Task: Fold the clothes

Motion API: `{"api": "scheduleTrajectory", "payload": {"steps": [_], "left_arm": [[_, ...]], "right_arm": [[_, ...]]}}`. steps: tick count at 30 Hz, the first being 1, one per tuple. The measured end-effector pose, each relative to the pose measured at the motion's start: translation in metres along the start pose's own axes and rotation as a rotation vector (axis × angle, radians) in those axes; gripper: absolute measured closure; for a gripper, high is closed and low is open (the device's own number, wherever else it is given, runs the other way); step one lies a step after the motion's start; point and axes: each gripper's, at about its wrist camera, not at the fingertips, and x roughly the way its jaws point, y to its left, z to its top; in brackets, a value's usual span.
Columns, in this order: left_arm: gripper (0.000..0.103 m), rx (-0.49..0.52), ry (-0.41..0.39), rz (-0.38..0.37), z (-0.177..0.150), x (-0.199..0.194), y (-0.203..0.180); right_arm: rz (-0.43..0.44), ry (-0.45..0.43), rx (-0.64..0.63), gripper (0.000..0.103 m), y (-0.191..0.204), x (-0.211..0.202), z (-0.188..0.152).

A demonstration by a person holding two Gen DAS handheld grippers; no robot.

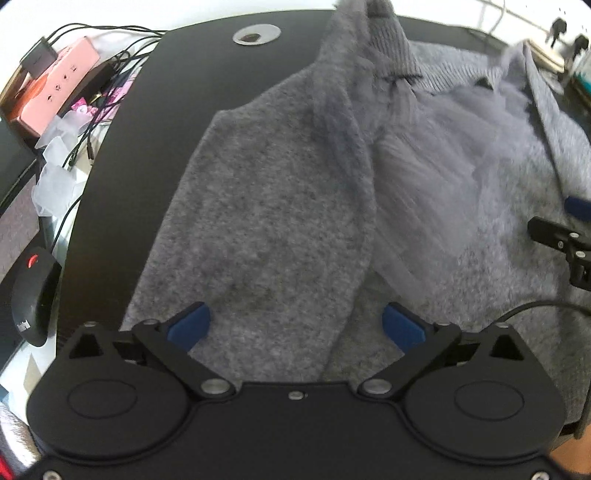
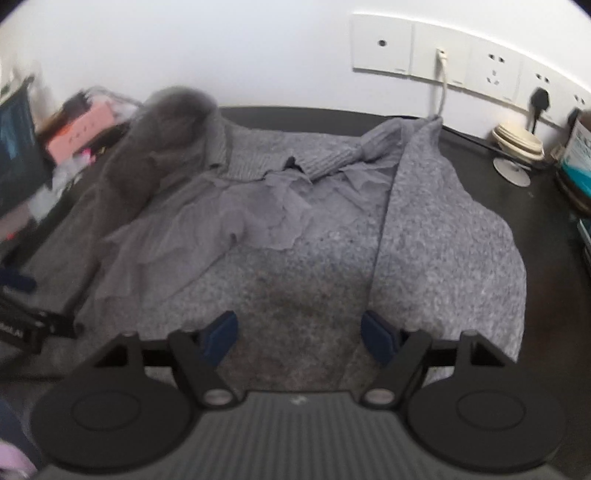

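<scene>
A grey knitted sweater (image 1: 258,206) with sheer grey ruffle trim (image 1: 443,162) lies on a black table (image 1: 122,155). Both sleeves are folded in over the body. It also shows in the right wrist view (image 2: 314,266), with the ruffles (image 2: 258,206) across its middle. My left gripper (image 1: 295,326) is open and empty, just above the sweater's left hem. My right gripper (image 2: 299,336) is open and empty over the hem's middle. The right gripper's edge shows at the far right of the left wrist view (image 1: 569,236).
Left of the table lie a black mouse (image 1: 33,295), cables, a pink box (image 1: 55,85) and crumpled plastic. A round cable grommet (image 1: 256,36) sits at the table's back. Wall sockets (image 2: 461,62), stacked bowls (image 2: 517,140) and a jar (image 2: 576,155) stand back right.
</scene>
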Motion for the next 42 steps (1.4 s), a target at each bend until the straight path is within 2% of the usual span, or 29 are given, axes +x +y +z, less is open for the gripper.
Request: {"api": "scheduleTrajectory", "payload": {"steps": [4, 8, 19, 32, 42], "left_arm": [[0.0, -0.003, 0.003, -0.002, -0.003, -0.001, -0.01], [0.0, -0.01, 0.003, -0.005, -0.004, -0.001, -0.018], [0.0, -0.078, -0.023, 0.012, -0.01, -0.003, -0.042], [0.0, -0.115, -0.058, 0.032, -0.022, -0.008, -0.05], [0.0, -0.126, -0.06, 0.033, -0.03, -0.013, -0.051]], "right_arm": [[-0.028, 0.009, -0.064, 0.029, 0.0, 0.0, -0.009], [-0.016, 0.01, -0.078, 0.027, -0.008, -0.002, -0.015], [0.079, -0.01, -0.178, 0.0, -0.016, 0.011, -0.02], [0.153, 0.029, -0.275, 0.001, -0.015, 0.027, -0.002], [0.149, 0.029, -0.268, 0.001, -0.025, 0.022, -0.006]]}}
